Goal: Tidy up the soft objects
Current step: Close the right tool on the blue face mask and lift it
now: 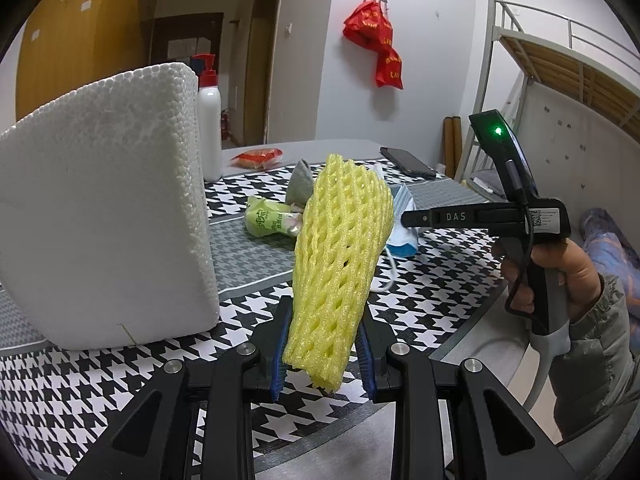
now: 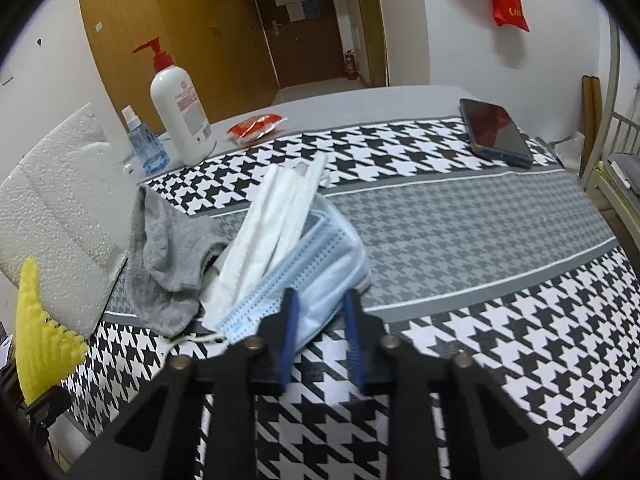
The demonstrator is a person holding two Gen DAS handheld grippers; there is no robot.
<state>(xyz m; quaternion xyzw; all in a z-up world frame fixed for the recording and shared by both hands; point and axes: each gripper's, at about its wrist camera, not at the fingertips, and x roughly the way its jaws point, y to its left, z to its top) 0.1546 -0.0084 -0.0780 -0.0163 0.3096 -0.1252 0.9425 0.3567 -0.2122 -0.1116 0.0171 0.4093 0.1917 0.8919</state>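
Left claw (image 1: 324, 344) is clamped on the lower end of the yellow foam net sleeve (image 1: 340, 256), blue pads pressing both sides. Sleeve is held up off the desk (image 1: 120, 380), tilted slightly right, just beside the white styrofoam block (image 1: 104, 216) standing at left. From the right wrist view only an edge of the sleeve shows at far left, in front of the block.

Right claw (image 2: 320, 336) is spread, nothing between the fingers, hovering low over the near edge of the blue face masks (image 2: 304, 280). Can't tell if the tips touch the masks.

Soft stuff pile mid-desk: blue masks, white folded masks (image 2: 276, 216) lying on top of them, grey sock (image 2: 168, 256) touching the pile on its left. Green snack packet (image 1: 268, 220) sits behind the sleeve in the left wrist view.

Far side of desk: white pump bottle (image 2: 180, 108) with red pump, small blue spray bottle (image 2: 146, 144) beside it, red packet (image 2: 256, 128), phone (image 2: 496, 132) well apart at right. Houndstooth cloth covers the desk.
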